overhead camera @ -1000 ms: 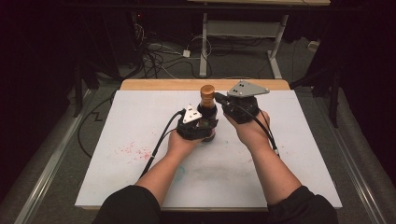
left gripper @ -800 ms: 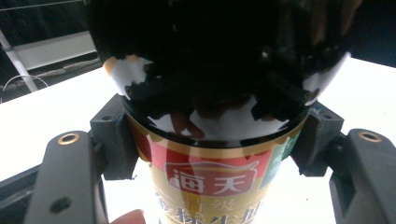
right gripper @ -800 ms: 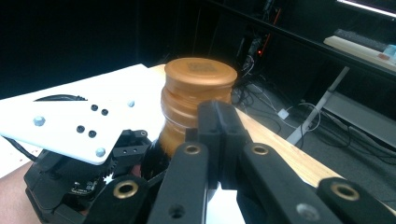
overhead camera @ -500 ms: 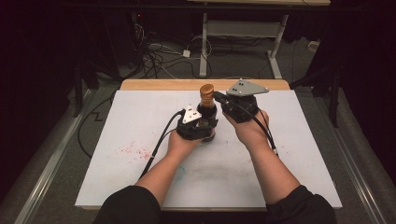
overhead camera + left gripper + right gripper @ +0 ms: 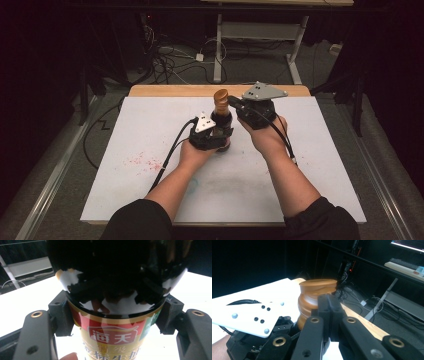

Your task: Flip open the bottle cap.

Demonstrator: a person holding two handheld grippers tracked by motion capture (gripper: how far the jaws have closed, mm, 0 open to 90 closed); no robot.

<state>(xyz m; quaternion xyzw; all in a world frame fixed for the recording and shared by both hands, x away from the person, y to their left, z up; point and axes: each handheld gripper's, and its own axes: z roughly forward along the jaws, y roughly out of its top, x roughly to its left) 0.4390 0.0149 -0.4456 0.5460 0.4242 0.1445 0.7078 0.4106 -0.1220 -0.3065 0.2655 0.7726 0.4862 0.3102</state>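
Near the far middle of the white table (image 5: 125,190), the left gripper (image 5: 212,136) is clamping the dark glass sauce bottle (image 5: 112,322) while the right gripper (image 5: 239,106), jaws pressed together, is nudging its brown cap (image 5: 318,296), risking a topple if the clamp is slipping.

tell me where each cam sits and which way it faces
High view: above the person's side, facing forward and down at the table; both forearms, left gripper and right gripper at the bottle.
Left gripper view: on the left gripper, facing the bottle's label; its jaws flank it.
Right gripper view: on the right gripper, facing the cap.
All share the bottle.
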